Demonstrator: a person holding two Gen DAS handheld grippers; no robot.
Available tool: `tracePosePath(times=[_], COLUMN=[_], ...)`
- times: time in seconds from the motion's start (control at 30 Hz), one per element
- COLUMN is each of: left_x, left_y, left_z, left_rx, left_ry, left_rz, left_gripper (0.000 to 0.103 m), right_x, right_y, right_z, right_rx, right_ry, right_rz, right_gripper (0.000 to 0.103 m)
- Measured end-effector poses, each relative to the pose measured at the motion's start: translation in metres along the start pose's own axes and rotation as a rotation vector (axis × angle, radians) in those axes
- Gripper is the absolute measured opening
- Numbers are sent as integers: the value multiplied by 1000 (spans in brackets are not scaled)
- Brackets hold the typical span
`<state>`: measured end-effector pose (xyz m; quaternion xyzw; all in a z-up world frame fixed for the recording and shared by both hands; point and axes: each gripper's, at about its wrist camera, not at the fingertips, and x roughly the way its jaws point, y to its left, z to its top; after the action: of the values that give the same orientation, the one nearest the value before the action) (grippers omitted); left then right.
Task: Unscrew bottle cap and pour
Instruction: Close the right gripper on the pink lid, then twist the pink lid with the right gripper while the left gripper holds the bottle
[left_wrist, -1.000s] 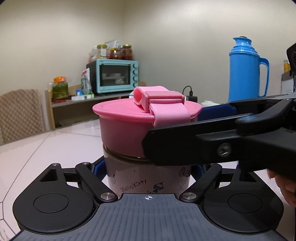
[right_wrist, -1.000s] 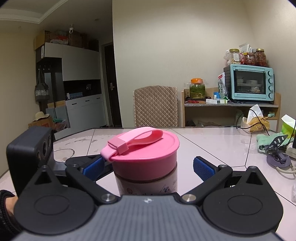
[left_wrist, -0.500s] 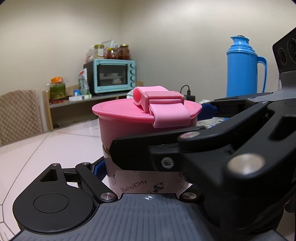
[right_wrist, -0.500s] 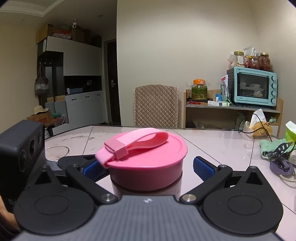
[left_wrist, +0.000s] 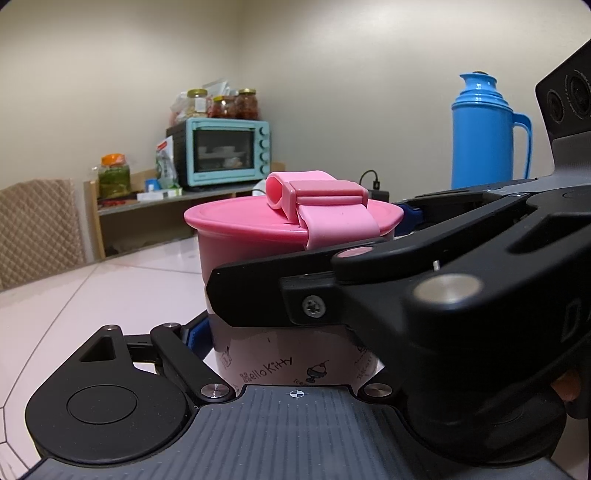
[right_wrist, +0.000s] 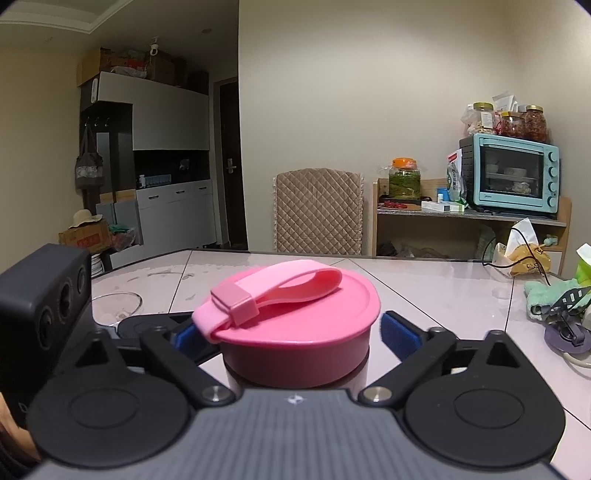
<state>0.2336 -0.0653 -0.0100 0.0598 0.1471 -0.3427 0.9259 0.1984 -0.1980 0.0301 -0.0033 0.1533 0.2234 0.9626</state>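
1. Against the earlier frames, the right claw (right_wrist: 299, 332) has closed in on the pink cap (right_wrist: 301, 325): its blue pads, which stood clear of the cap a second ago, now sit just beside the cap's rim at 9 and 3 o'clock. Whether they touch cannot be told.
2. In the left wrist view the right claw's black linkage has pushed further across from 3 o'clock and now hides the band between the cap and the bottle (left_wrist: 280, 354).
3. The left claw (left_wrist: 291, 343) has kept its place low on the bottle's printed body; only one blue pad shows, at 9 o'clock against the wall, so its grip cannot be judged.
4. The bottle stands upright on the desk (right_wrist: 443, 284), cap on, one loop strap (right_wrist: 273, 291) lying across the top.
5. Counted: one bottle, one cap, two claws, one blue thermos (left_wrist: 484, 133) at 2 o'clock, one teal oven (right_wrist: 511, 173), three jars on top of it, one quilted chair (right_wrist: 317, 210).
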Motion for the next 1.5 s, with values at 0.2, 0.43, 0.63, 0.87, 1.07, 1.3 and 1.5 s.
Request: tracePosePath(times=[0.2, 0.43, 0.63, 0.87, 1.07, 1.3, 1.5], left_x=[1, 1, 2, 2, 3, 3, 3], left_y=[-2, -2, -2, -4, -4, -4, -4], left_z=[2, -1, -1, -1, -1, -1, -1], left_rx=[-1, 1, 1, 1, 1, 2, 2], left_ry=[-1, -3, -5, -2, -2, -2, -2], left_rz=[1, 2, 2, 4, 5, 6, 5], left_gripper=[90, 90, 90, 90, 90, 90, 90], right_x=[4, 5, 4, 6, 8, 7, 11], right_y=[0, 1, -1, -12, -23, -38, -50], right_z=[1, 0, -1, 2, 4, 5, 8], right_rx=[-9, -19, -25, -50, -78, -112, -140], right_ry=[4, 7, 5, 14, 23, 17, 23], right_rz=[6, 0, 10, 73, 147, 259, 346], right_gripper=[91, 86, 85, 85, 85, 85, 85])
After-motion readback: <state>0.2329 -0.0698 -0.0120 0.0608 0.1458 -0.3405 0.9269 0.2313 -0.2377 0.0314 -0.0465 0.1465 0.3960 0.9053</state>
